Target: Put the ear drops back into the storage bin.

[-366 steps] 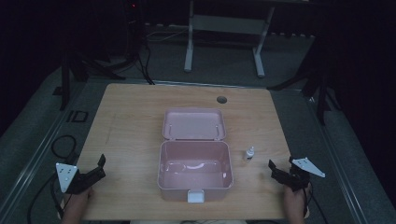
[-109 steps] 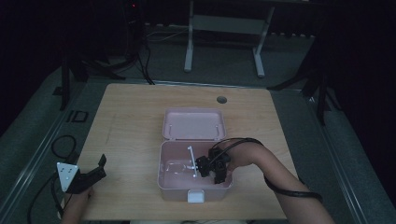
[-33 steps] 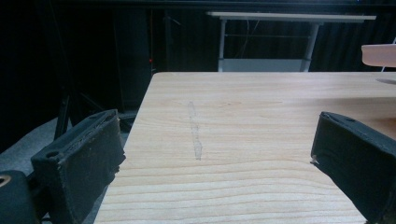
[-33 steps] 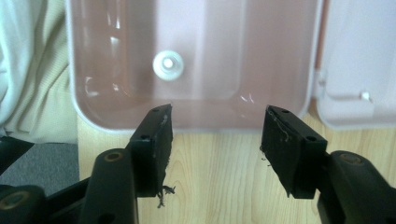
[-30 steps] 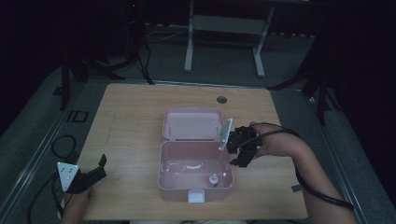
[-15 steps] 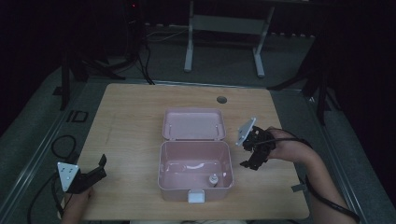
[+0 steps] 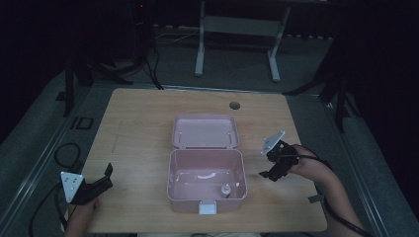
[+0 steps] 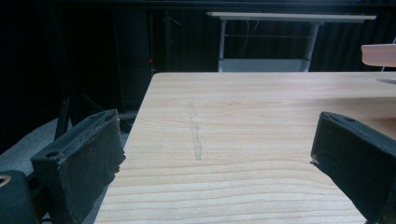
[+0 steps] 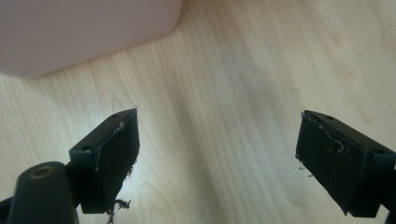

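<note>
The pink box (image 7: pixel 206 174) sits mid-table (image 7: pixel 138 128) with its lid back, and the small bottle (image 7: pixel 225 189) stands inside it near the front right corner, so the putting-in looks done. The right gripper (image 7: pixel 267 174), just right of the box, has just opened its jaws, nothing between them; the left gripper (image 7: pixel 107 174), well left of the box, is released too. Next likely comes closing the lid.

High view overlooking table (image 7: pixel 138 123), claw views skimming its wood closely, all sharing pink box (image 7: pixel 206 180)
</note>
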A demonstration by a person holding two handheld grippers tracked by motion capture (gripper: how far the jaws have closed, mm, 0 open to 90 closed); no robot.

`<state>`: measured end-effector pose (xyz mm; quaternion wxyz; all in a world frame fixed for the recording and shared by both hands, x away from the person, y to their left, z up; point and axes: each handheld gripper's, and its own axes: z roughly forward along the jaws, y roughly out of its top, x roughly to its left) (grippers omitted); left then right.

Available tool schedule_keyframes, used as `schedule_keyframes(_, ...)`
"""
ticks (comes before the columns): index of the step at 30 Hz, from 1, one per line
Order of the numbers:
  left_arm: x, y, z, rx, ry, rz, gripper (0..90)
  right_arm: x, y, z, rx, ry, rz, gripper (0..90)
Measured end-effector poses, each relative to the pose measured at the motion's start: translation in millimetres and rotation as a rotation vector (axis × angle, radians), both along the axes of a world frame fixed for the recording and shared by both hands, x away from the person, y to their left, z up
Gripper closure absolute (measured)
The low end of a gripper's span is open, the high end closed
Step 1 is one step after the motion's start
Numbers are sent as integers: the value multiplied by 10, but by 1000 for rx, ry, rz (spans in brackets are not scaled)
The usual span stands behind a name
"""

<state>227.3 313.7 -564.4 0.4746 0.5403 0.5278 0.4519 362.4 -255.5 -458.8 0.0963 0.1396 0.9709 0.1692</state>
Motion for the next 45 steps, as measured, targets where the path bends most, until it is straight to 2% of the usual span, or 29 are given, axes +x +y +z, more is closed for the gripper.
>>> schedule_keyframes(4, 0, 1, 0, 1, 1, -1, 24, -22, -86, -147, 16, 5, -37, 132)
schedule_keyframes(6, 0, 0, 0, 1, 0, -1, 23, -26, -103, -168, 19, 1, -46, 132)
schedule_keyframes(9, -1, 0, 0, 2, 1, -2, 24, -56, -184, -291, 35, -6, -91, 132)
schedule_keyframes(14, -2, -1, 0, 4, 0, -1, 23, -76, -300, -415, 90, -25, -158, 132)
schedule_keyframes(19, -2, -2, 0, 5, -1, -2, 24, -109, -449, -532, 187, -84, -269, 132)
schedule_keyframes(27, -2, -3, 1, 5, 1, 0, 24, -208, -623, -698, 291, -162, -386, 132)
schedule_keyframes(28, -2, -4, 0, 5, 1, 0, 24, -226, -646, -718, 293, -193, -403, 132)
schedule_keyframes(36, -3, -4, 0, 6, 0, 0, 24, -328, -744, -807, 402, -302, -536, 132)
schedule_keyframes(39, -4, -4, 0, 6, -1, -1, 23, -359, -767, -847, 432, -316, -570, 131)
schedule_keyframes(42, -3, -4, 0, 5, 0, 0, 24, -378, -779, -876, 434, -330, -593, 132)
schedule_keyframes(45, -4, -5, 0, 6, 0, 0, 23, -419, -810, -911, 486, -343, -661, 126)
